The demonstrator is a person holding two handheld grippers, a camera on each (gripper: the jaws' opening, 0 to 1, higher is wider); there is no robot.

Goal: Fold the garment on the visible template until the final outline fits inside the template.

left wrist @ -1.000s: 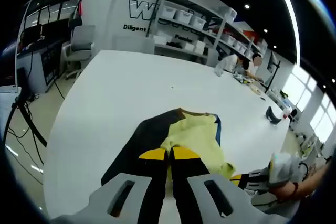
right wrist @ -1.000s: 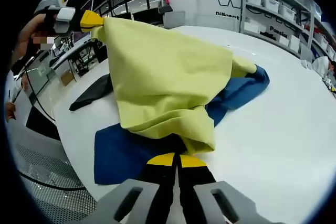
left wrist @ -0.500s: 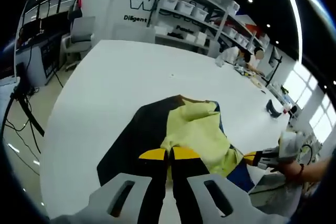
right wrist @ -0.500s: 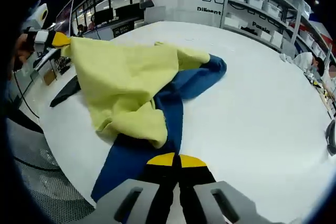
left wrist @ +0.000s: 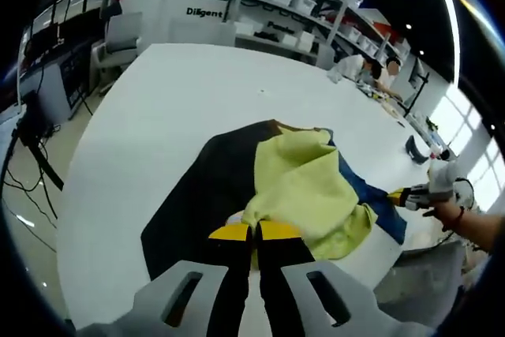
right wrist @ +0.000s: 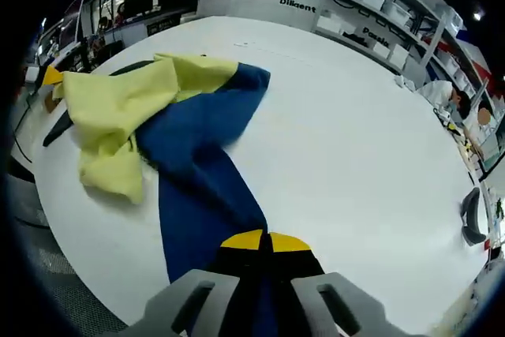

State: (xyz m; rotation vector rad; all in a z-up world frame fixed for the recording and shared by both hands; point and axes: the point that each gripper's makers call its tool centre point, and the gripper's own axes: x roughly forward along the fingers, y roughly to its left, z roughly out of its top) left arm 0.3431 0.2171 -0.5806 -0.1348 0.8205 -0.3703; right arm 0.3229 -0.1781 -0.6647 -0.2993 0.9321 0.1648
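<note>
A garment, part yellow [left wrist: 304, 191] and part blue [left wrist: 377, 201], lies bunched over a black template [left wrist: 197, 195] on the white table [left wrist: 173, 108]. My left gripper [left wrist: 252, 232] is shut on the yellow cloth's near edge. In the left gripper view the right gripper [left wrist: 401, 196] comes in from the right in a hand, at the blue end. In the right gripper view my right gripper [right wrist: 264, 240] is shut on the blue cloth [right wrist: 201, 159], which stretches away to the yellow part [right wrist: 110, 112]. The left gripper [right wrist: 51, 76] holds the yellow end at the far left, with the template [right wrist: 57, 125] under it.
The table edge [right wrist: 87, 274] runs close on the near side of the garment. A small dark object [right wrist: 470, 215] sits near the table's far end. Shelves with white bins [left wrist: 284, 17] stand behind, a person [left wrist: 359, 76] sits at the table's far side, and a grey chair [left wrist: 122, 41] is on the left.
The two grippers have drawn apart. The yellow cloth, held up a second ago, has come down onto the table, and the blue part is now pulled out long toward my right gripper.
</note>
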